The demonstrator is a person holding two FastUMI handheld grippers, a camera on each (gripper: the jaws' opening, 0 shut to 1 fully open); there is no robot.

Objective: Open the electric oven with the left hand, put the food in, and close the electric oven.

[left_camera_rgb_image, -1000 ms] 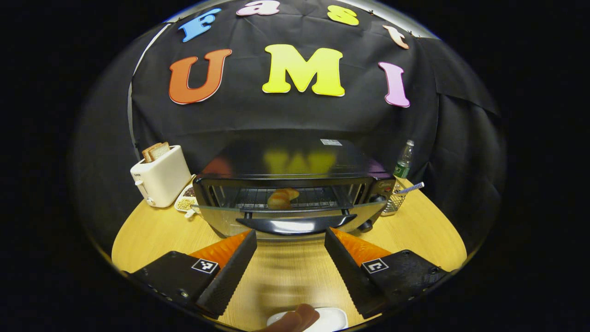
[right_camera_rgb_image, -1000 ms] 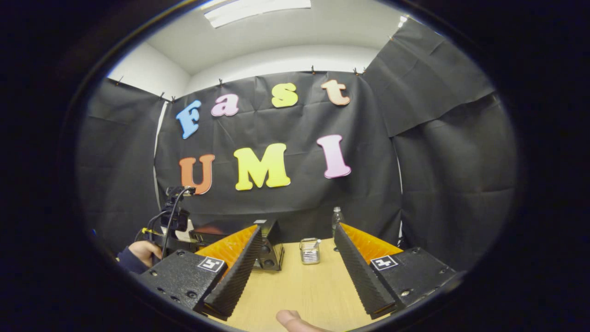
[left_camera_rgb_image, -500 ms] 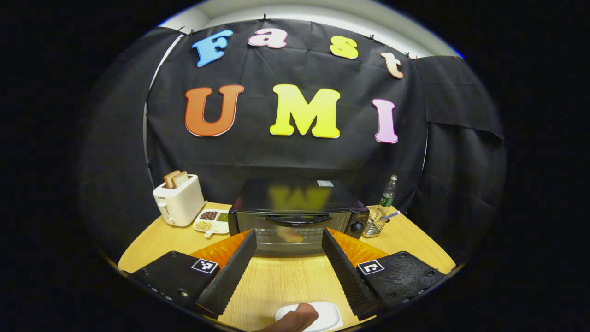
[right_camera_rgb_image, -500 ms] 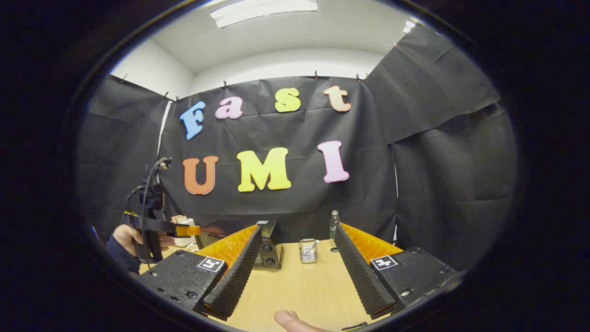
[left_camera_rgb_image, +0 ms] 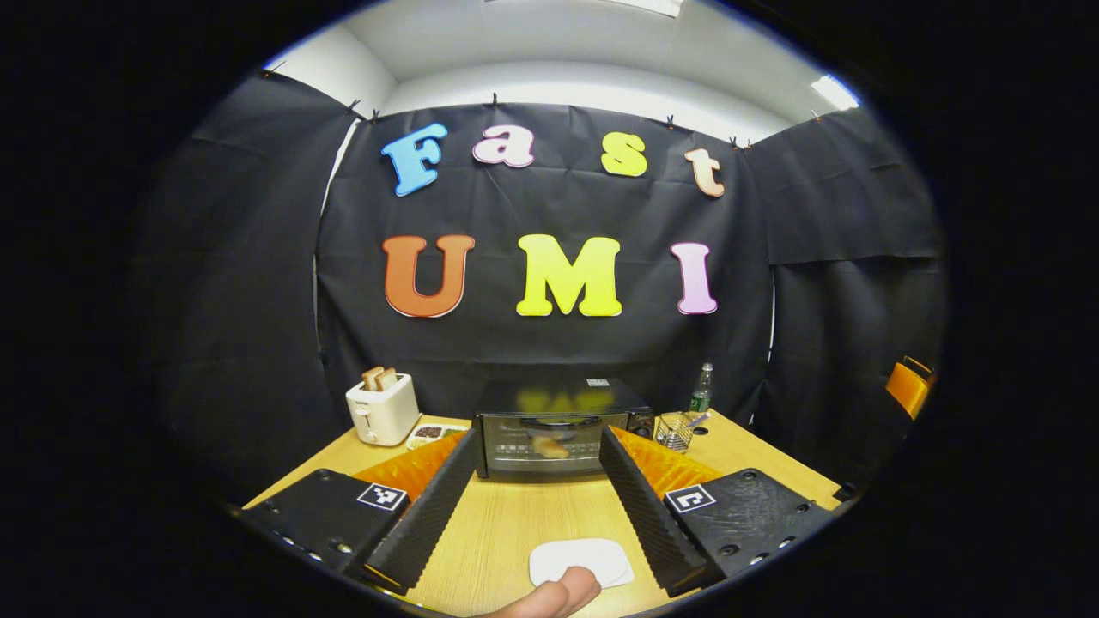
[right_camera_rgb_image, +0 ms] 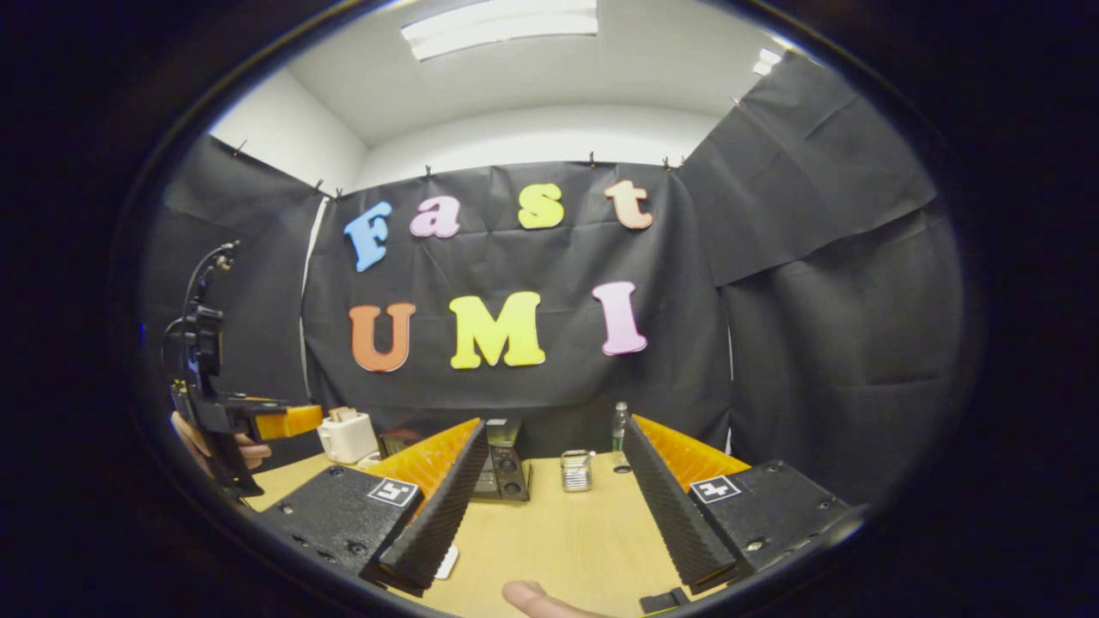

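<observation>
1. Across the far edge of the light wooden table (left_camera_rgb_image: 515, 524), the black electric oven with a glass door (left_camera_rgb_image: 549, 438) stands with its long side running left to right, its door shut and facing you. It lies straight ahead of your left gripper (left_camera_rgb_image: 534, 498), well apart from it, framed between the two fingers.
2. Behind that glass, a pale golden piece of food (left_camera_rgb_image: 549, 446) sits on the rack, so judging by how things lie, the task looks finished.
3. Your left gripper is the nearer of the two to the oven door; its fingers stand spread wide with nothing between them. Your right gripper (right_camera_rgb_image: 549, 506) is likewise spread and empty, aimed at the oven's right end.
4. Near the front edge, just below your left gripper, a small white oval plate (left_camera_rgb_image: 580, 560) lies bare, with your fingertip (left_camera_rgb_image: 549, 596) at its near rim.
5. At the far left corner stands a white toaster holding two bread slices (left_camera_rgb_image: 382, 410); by the far right corner, a wire mesh cup (left_camera_rgb_image: 674, 429) and a clear plastic bottle (left_camera_rgb_image: 702, 399).
6. Against a second ago, the oven door has gone from tilted partly open to shut, and your left gripper has drawn back and up, so the oven now looks far smaller. Your right gripper has hardly shifted.
</observation>
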